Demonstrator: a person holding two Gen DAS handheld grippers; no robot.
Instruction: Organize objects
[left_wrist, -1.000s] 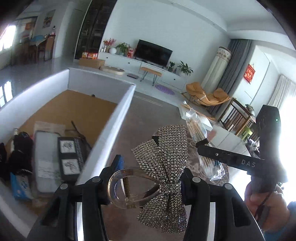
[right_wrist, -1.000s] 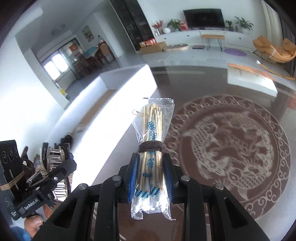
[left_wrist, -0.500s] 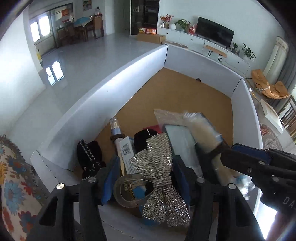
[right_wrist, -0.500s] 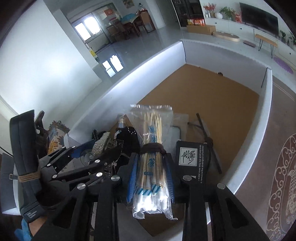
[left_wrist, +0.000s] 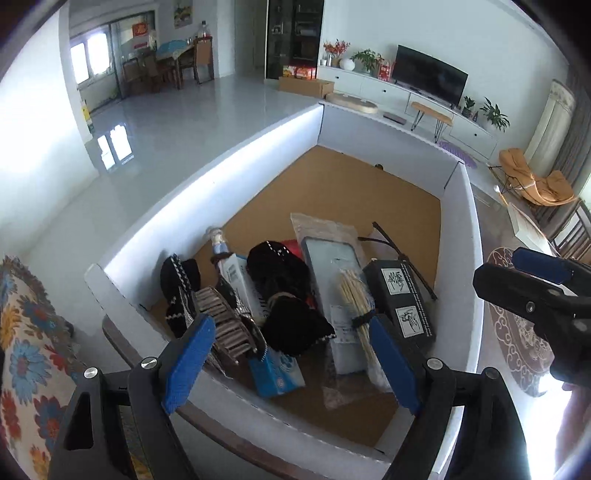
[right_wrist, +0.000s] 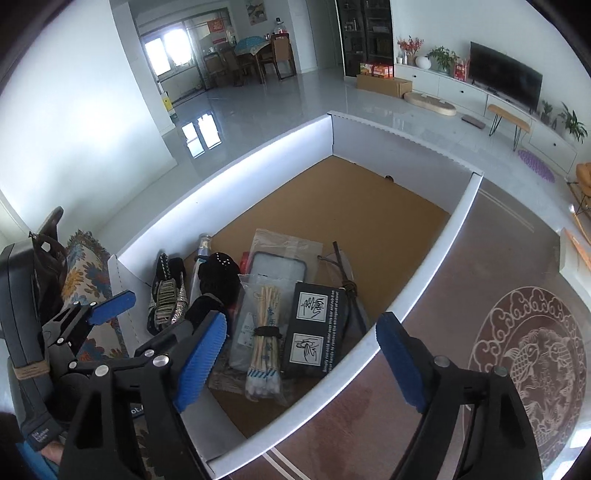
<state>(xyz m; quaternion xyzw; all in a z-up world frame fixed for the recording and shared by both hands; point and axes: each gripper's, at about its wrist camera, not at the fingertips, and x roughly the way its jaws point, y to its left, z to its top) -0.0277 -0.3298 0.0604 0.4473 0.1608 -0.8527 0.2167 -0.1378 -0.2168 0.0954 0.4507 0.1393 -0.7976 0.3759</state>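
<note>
Over the near end of the white box, both grippers hang with jaws apart and empty: left gripper, right gripper. The swab packet lies inside on a flat pouch; the glittery bow clip lies near the left wall. Risk: a low withdrawal could catch the box rim and shift the loosely piled contents.

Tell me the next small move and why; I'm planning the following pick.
Probably lift both away from the white box. The left gripper and right gripper are open and empty; the swab pack and rhinestone bow clip lie inside.
</note>
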